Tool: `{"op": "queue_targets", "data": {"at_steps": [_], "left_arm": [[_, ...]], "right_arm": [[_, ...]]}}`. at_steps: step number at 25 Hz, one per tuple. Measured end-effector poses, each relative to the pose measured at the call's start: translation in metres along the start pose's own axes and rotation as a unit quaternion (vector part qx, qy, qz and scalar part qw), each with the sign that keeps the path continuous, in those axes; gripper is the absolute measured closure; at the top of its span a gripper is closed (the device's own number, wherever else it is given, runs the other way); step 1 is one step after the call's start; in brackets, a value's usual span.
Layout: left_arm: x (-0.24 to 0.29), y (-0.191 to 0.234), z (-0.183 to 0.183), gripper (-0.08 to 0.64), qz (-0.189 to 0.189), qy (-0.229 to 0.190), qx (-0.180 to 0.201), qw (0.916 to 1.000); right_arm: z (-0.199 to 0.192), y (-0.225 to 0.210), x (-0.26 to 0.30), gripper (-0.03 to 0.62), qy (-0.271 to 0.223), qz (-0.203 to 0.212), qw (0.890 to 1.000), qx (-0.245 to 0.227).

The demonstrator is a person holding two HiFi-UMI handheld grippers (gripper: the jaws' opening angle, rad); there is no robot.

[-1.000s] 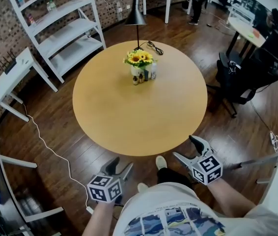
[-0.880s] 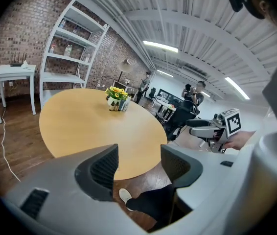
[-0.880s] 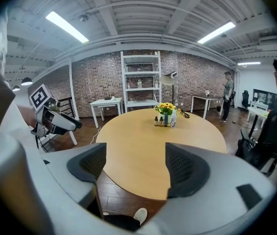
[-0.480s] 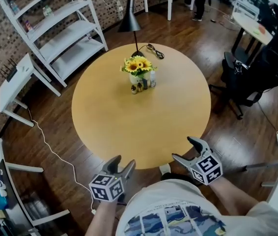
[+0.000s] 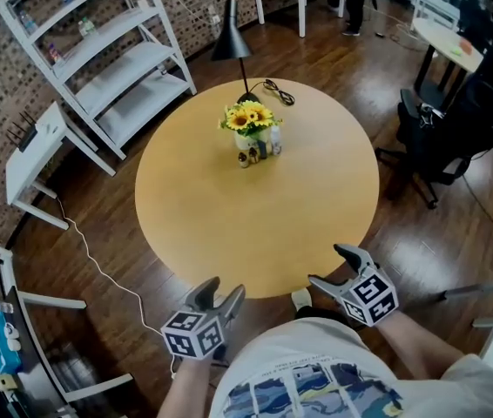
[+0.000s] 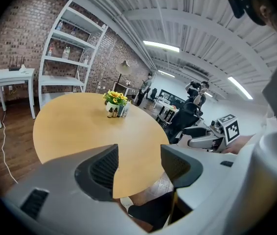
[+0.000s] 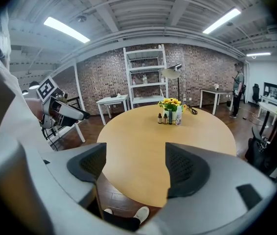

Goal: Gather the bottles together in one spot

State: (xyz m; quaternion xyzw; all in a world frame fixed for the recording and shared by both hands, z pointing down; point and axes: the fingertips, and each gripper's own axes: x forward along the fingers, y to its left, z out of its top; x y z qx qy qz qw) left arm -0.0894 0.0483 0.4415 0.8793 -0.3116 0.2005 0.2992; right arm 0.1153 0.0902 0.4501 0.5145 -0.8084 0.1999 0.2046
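Several small bottles (image 5: 258, 152) stand close together in front of a vase of sunflowers (image 5: 248, 122) on the far half of the round wooden table (image 5: 255, 225). The same cluster of bottles (image 6: 116, 112) shows far off in the left gripper view, and the bottles (image 7: 170, 117) again in the right gripper view. My left gripper (image 5: 219, 293) hangs off the table's near edge, open and empty. My right gripper (image 5: 328, 266) hovers at the near right rim, also open with nothing between its fingers. Both are far from the bottles.
A black lamp (image 5: 232, 40) and its cable (image 5: 274, 91) sit at the table's far edge. A white shelf unit (image 5: 98, 55) and a small white side table (image 5: 42, 146) stand to the left. A black office chair (image 5: 442, 133) is on the right.
Both grippers have shifted a little along the table's near edge, jaws unchanged. The head view has drifted slightly. The bottles have not moved.
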Motion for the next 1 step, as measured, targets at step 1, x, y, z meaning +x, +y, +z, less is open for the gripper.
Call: {"op": "queue_targets", "data": {"at_steps": [1], "left_arm": [[-0.0044, -0.0008, -0.0018, 0.314, -0.001, -0.001, -0.001, 1.0000]], "right_arm": [[-0.0018, 0.0047, -0.0013, 0.196, 0.001, 0.001, 1.000, 0.001]]}}
